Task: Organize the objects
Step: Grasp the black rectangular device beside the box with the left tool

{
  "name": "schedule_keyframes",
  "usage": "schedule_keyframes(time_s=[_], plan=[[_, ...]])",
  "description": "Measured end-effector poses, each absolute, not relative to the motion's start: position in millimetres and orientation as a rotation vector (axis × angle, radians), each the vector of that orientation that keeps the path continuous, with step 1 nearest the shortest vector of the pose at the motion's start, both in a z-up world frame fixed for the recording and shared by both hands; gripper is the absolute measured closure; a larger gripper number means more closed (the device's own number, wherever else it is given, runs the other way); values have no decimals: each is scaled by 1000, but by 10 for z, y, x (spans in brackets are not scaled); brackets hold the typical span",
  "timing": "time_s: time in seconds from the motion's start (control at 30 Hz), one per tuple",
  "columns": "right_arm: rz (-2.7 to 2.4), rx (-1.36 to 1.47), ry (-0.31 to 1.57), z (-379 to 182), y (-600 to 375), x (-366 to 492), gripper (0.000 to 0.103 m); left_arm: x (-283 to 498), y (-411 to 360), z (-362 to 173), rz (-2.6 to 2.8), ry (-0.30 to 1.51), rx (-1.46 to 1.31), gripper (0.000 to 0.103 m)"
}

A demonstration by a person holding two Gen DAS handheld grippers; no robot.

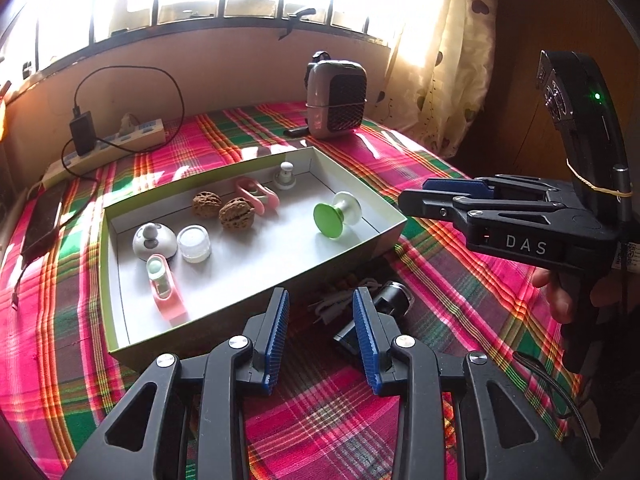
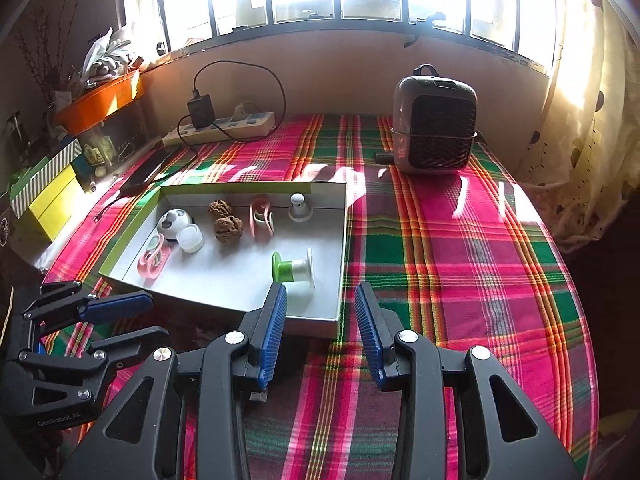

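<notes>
From my left wrist view, my left tongs hang open and empty just before the box, where two walnuts and a green spool lie. From my right wrist view, my right tongs gape empty above the plaid bench.

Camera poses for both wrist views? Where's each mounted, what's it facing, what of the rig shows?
Left wrist: sits behind the open left gripper, faces the box and window; right gripper and the person's fingers show at right.
Right wrist: sits behind the open right gripper, faces the box's right corner and plaid cloth; left gripper at lower left.
Shared: box, walnuts, heater, power strip.
</notes>
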State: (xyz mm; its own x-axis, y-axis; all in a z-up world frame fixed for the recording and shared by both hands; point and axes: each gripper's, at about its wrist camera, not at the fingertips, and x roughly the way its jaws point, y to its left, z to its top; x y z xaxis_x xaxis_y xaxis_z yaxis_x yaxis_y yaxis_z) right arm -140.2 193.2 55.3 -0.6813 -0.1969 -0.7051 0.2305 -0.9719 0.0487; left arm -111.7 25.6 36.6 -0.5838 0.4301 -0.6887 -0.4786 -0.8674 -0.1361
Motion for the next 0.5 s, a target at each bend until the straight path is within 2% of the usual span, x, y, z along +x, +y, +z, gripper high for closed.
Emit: schedule_keyframes(time_s=[0.5], plan=[[-2677,1126,42,508,2000,-1142,66,-1082,550,194,2322,176,-1043,70]])
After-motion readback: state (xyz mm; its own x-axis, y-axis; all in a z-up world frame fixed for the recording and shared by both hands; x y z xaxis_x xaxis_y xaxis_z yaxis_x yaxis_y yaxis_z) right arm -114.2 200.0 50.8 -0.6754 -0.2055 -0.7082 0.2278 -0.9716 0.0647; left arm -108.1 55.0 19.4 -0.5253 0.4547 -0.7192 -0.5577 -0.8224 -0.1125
